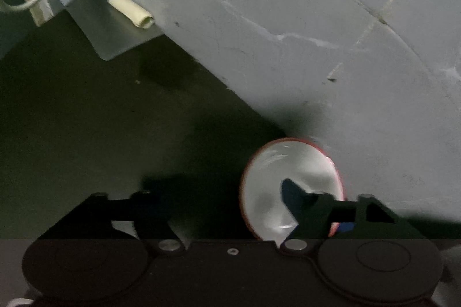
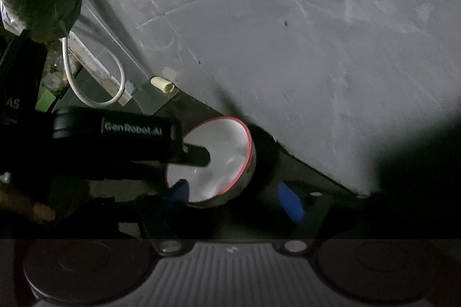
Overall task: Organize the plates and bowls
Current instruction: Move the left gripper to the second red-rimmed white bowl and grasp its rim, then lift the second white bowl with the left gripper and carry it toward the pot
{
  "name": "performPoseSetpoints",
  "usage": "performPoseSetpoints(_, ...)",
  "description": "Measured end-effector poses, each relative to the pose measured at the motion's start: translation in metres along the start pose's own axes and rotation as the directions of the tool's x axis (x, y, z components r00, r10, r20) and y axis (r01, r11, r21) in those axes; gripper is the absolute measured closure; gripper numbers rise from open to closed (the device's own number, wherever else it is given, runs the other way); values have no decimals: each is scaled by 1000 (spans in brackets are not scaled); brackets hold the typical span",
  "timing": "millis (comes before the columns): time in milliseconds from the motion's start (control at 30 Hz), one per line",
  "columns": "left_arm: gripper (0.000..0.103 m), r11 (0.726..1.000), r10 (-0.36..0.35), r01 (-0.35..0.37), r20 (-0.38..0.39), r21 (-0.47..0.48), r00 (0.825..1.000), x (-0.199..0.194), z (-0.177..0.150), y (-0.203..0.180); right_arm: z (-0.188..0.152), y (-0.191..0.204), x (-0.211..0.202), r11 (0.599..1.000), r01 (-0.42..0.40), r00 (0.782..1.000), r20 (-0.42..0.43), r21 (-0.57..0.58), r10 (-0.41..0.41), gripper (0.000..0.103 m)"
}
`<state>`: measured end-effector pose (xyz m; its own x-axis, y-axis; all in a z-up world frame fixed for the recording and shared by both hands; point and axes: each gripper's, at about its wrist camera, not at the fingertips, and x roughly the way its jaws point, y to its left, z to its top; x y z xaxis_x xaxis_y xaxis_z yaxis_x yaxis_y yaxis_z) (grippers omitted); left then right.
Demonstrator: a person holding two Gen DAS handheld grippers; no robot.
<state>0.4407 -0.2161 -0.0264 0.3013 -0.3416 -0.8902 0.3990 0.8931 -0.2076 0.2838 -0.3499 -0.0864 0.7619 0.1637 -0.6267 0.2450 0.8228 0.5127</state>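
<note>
The white round bowl with a red rim (image 2: pixel 219 160) stands upright on the dark desk (image 1: pixel 72 119), at the desk's far edge just beside the scratched grey wall (image 1: pixel 288 33). The left claw (image 1: pixel 216 191) is partly spread with one finger dipped inside the bowl, pressing nothing. The right claw (image 2: pixel 234 191) is likewise partly spread astride the bowl, its blue pad (image 2: pixel 291 204) clear of the side, and a short cream tube (image 1: pixel 131 11) lies farther along that edge.
</note>
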Motion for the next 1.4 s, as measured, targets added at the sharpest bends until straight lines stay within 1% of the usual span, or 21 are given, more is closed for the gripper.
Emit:
performPoseSetpoints(67, 58, 1000, -22, 22, -4, -16, 1000, -1, -2, -1, 0, -1, 4, 1000, 0, 1000, -4, 1, 0, 46)
performPoseSetpoints(100, 62, 999, -29, 29, -7, -21, 1000, -1, -2, -1, 1, 0, 6, 1000, 0, 1000, -5, 2, 0, 48)
performPoseSetpoints(167, 74, 999, -43, 43, -9, -31, 999, 0, -5, -1, 4, 1, 9, 1000, -4, 1000, -7, 2, 4, 54)
performPoseSetpoints(200, 78, 998, -54, 53, -4, -33, 999, 0, -7, -1, 4, 1, 10, 1000, -7, 1000, -11, 0, 7, 55)
performPoseSetpoints(233, 86, 998, -59, 59, 2, -36, 998, 0, -8, -1, 5, 1, 9, 1000, -10, 1000, -14, 0, 10, 56)
performPoseSetpoints(300, 86, 996, -69, 70, 27, -47, 997, -1, -14, 1, 6, 2, 10, 1000, -23, 1000, -19, 1, 23, 60)
performPoseSetpoints(333, 87, 995, -77, 79, 35, -53, 996, -3, -18, 2, 6, 1, 9, 999, -33, 999, -24, -1, 33, 64)
performPoseSetpoints(433, 88, 992, -98, 102, 53, -78, 994, -6, -27, 5, 6, 0, 7, 999, -34, 999, -35, -11, 33, 66)
performPoseSetpoints(567, 89, 987, -116, 123, 72, -99, 991, -14, -42, 7, 5, -4, 0, 999, -40, 998, -56, -7, 39, 77)
performPoseSetpoints(700, 89, 983, -122, 136, 111, -122, 986, -31, -59, 6, 0, -1, -15, 998, -54, 997, -50, -39, 52, 79)
performPoseSetpoints(767, 89, 980, -123, 143, 144, -139, 982, -43, -68, 7, -2, 3, -25, 996, -67, 997, -46, -59, 64, 80)
performPoseSetpoints(833, 89, 976, -119, 151, 194, -160, 974, -59, -80, 7, -4, 8, -35, 992, -89, 995, -43, -84, 86, 81)
performPoseSetpoints(967, 89, 968, -106, 166, 292, -190, 951, -91, -104, 9, -7, 22, -58, 978, -144, 989, -39, -148, 140, 81)
performPoseSetpoints(1100, 89, 963, -94, 173, 347, -206, 933, -118, -127, 10, -12, 36, -83, 961, -187, 982, -38, -205, 183, 81)
performPoseSetpoints(1233, 89, 955, -95, 194, 393, -223, 915, -139, -151, 14, -16, 50, -101, 944, -209, 978, -45, -255, 204, 83)
performPoseSetpoints(1400, 89, 936, -99, 239, 457, -259, 884, -164, -187, 20, -23, 69, -123, 911, -233, 972, -71, -341, 222, 84)
